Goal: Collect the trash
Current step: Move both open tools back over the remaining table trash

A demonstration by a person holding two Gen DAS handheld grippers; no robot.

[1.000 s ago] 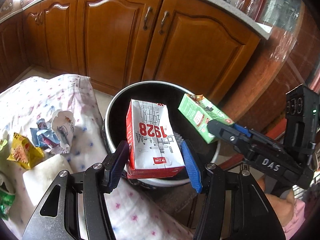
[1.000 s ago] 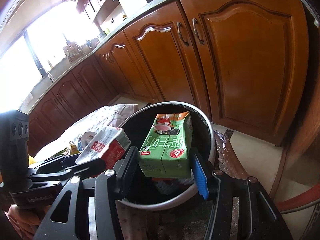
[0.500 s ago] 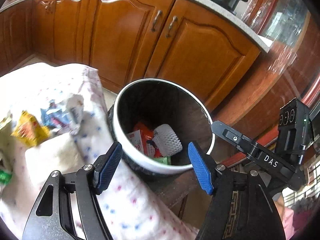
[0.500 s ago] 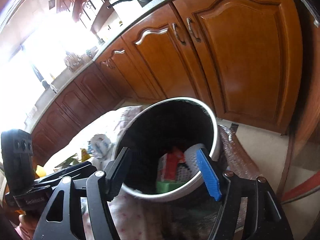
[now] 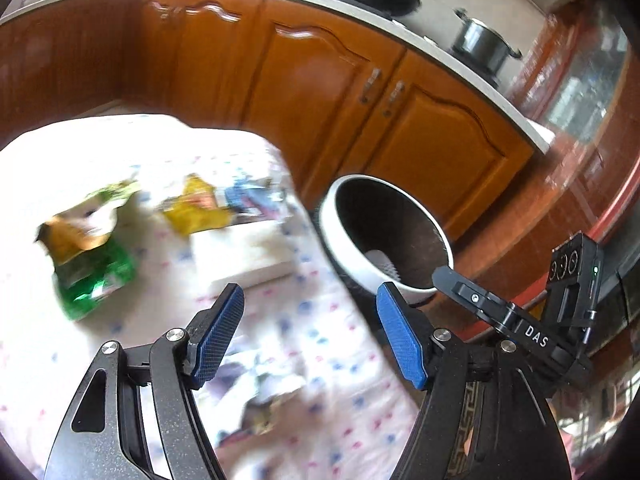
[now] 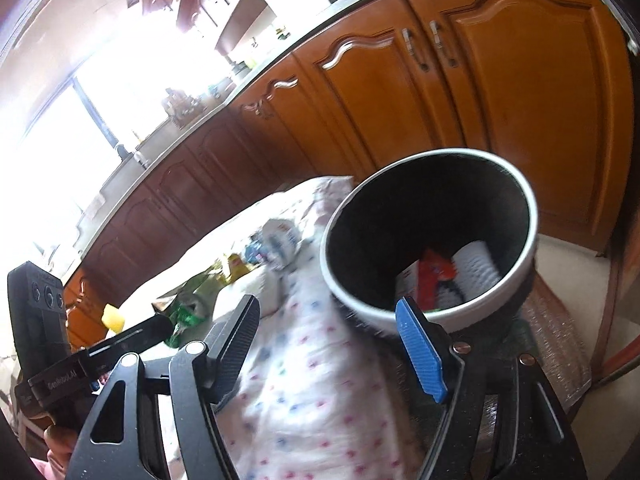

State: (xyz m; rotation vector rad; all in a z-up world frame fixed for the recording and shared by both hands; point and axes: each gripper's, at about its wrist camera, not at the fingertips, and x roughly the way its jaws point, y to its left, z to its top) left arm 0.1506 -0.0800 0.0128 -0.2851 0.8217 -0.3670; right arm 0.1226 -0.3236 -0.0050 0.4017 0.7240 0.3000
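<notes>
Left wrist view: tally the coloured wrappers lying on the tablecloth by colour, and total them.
Green wrapper: 1
Yellow wrapper: 1
Blue wrapper: 1
Total: 3
A blurred scrap lower in view is too unclear to count.

"das" on the right gripper [image 5: 520,320]; left gripper [image 6: 132,340] possibly "genrobot.ai".

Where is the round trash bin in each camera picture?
Left wrist view: the trash bin sits right of centre, just beyond the open left gripper.
Right wrist view: the bin fills the centre-right, above the open right gripper.
Shared landmark: the spotted tablecloth beside it.
</notes>
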